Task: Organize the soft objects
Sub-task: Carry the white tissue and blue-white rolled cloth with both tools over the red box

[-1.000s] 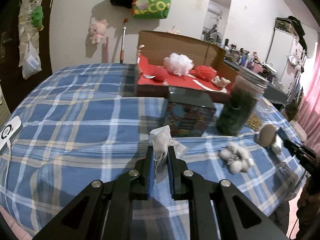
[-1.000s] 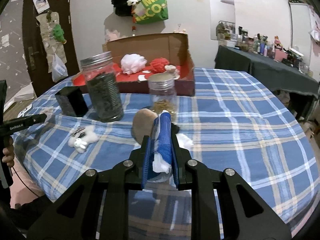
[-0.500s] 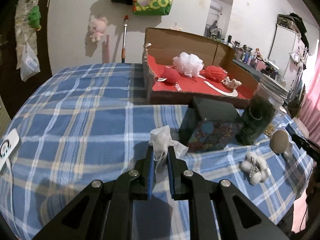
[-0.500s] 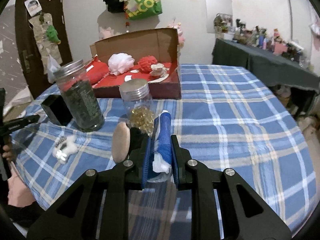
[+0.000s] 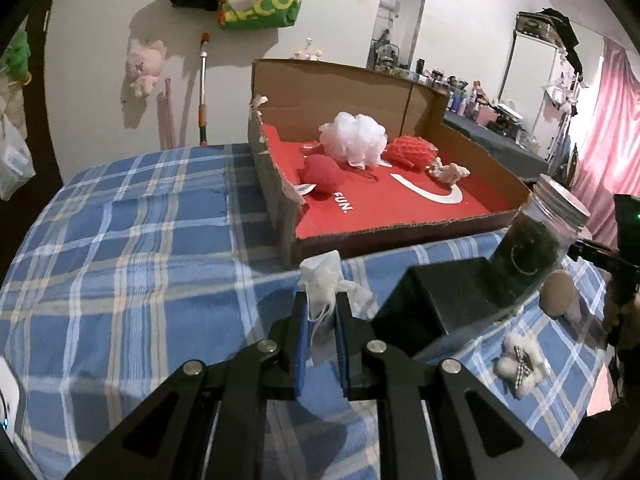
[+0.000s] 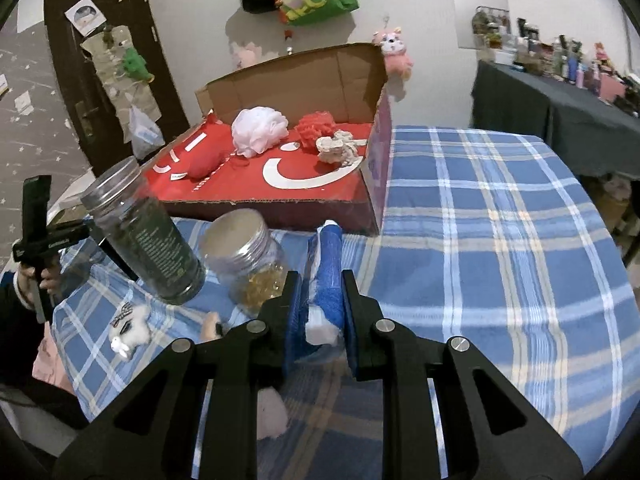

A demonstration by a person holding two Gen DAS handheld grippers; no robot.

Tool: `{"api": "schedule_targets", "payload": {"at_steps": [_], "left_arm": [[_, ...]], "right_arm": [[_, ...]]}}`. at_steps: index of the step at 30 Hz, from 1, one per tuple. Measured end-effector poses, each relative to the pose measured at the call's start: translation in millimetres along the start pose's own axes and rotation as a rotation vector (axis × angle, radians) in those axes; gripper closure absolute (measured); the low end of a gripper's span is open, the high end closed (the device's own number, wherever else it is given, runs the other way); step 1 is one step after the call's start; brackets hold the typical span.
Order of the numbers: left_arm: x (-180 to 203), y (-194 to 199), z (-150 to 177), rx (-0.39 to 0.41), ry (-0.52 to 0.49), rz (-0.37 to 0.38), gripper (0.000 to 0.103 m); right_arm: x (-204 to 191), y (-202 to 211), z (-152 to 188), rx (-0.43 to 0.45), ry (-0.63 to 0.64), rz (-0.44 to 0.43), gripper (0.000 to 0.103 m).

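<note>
gripping white cloth [image 5: 320, 280] in left claw [image 5: 322, 316], blue toy [image 6: 327, 276] in right claw [image 6: 322, 312].

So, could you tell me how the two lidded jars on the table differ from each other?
The tall jar is narrower and higher; the short jar is squat and wide. The tall jar is filled nearly to the top with dark green contents, while the short jar holds a low layer of yellow pieces. In the right wrist view the tall jar is left of the short one. Both are clear, have silver screw lids, and stand before the cardboard box.
</note>
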State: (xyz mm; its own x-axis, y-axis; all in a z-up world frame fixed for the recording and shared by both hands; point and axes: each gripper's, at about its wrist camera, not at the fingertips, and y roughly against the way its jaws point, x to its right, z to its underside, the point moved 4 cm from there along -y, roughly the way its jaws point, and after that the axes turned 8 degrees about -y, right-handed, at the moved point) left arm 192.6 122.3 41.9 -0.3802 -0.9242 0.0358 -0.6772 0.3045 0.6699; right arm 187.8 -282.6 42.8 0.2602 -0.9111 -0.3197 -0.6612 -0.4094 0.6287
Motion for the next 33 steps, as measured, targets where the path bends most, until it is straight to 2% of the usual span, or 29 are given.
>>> {"api": "schedule_targets", "payload": {"at_steps": [14, 23, 33], "left_arm": [[4.6, -6.6, -30.4, 0.008, -0.059, 0.119, 0.090], [23.1, -14.8, -69.9, 0.020, -0.118, 0.157, 0.090], [62.7, -56.0, -119.3, -0.059, -0.163, 0.189, 0.090]], "right_arm": [[2.3, -19.7, -32.6, -0.040, 0.054, -0.118, 0.085], [-28.0, -34.6, -65.3, -0.056, 0.139, -0.155, 0.085], [-63.9, -68.6, -104.9, -0.122, 0.209, -0.148, 0.085]]}}
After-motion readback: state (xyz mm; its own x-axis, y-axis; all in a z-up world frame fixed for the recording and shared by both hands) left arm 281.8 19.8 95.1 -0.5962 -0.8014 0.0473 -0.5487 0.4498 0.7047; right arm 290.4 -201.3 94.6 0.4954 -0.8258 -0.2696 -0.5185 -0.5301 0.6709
